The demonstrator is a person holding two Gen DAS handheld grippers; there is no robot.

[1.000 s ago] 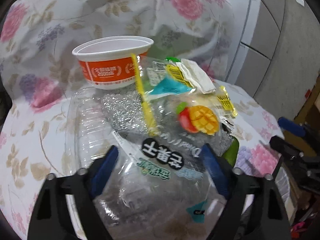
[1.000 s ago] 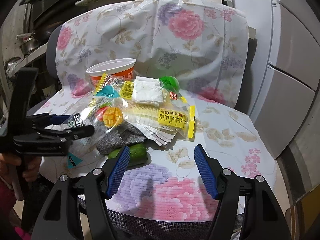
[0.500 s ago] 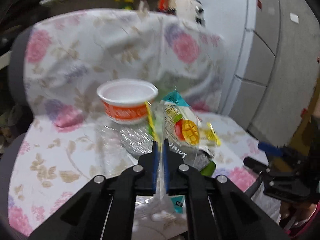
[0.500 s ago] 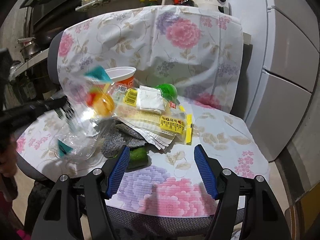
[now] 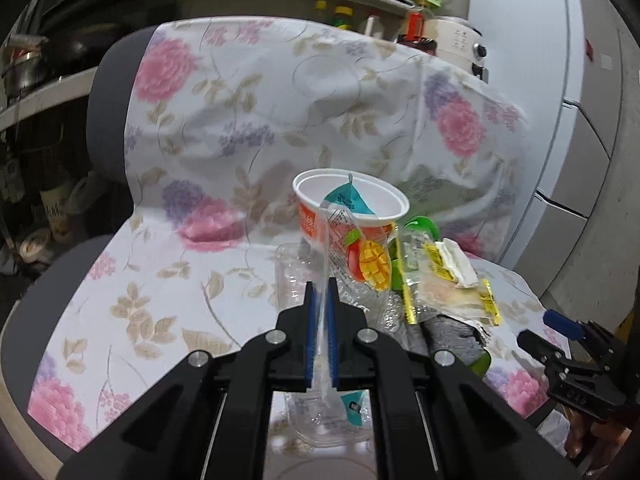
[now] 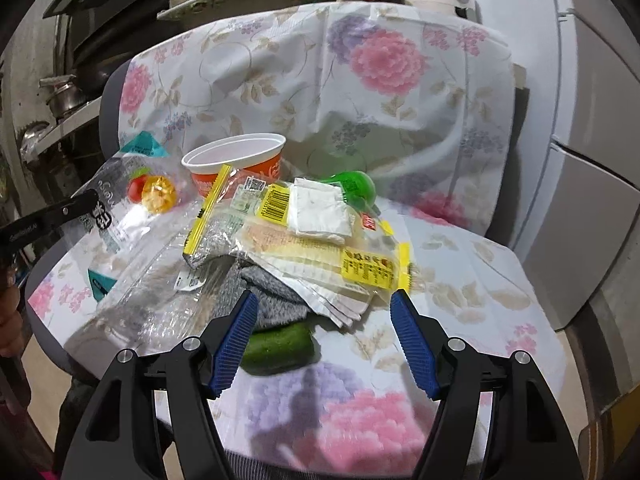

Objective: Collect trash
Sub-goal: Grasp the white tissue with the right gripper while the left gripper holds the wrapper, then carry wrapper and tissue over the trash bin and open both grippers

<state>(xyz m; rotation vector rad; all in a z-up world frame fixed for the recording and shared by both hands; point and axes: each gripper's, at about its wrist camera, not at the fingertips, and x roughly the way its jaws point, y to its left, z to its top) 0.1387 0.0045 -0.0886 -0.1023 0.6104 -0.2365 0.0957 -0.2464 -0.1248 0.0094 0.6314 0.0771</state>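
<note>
Trash lies heaped on a chair (image 6: 460, 264) draped in floral cloth. Left tool (image 5: 320, 292) is clamped on a clear dried-fruit bag (image 5: 360, 256), lifted at the pile's left, near an orange noodle cup (image 6: 236, 164). Right tool (image 6: 324, 304) gapes empty over yellow-edged wrappers (image 6: 320, 248) and, probably, a gray cloth (image 6: 264, 292).

Green bottle (image 6: 354, 188) mostly hidden under wrappers (image 6: 320, 232)
</note>
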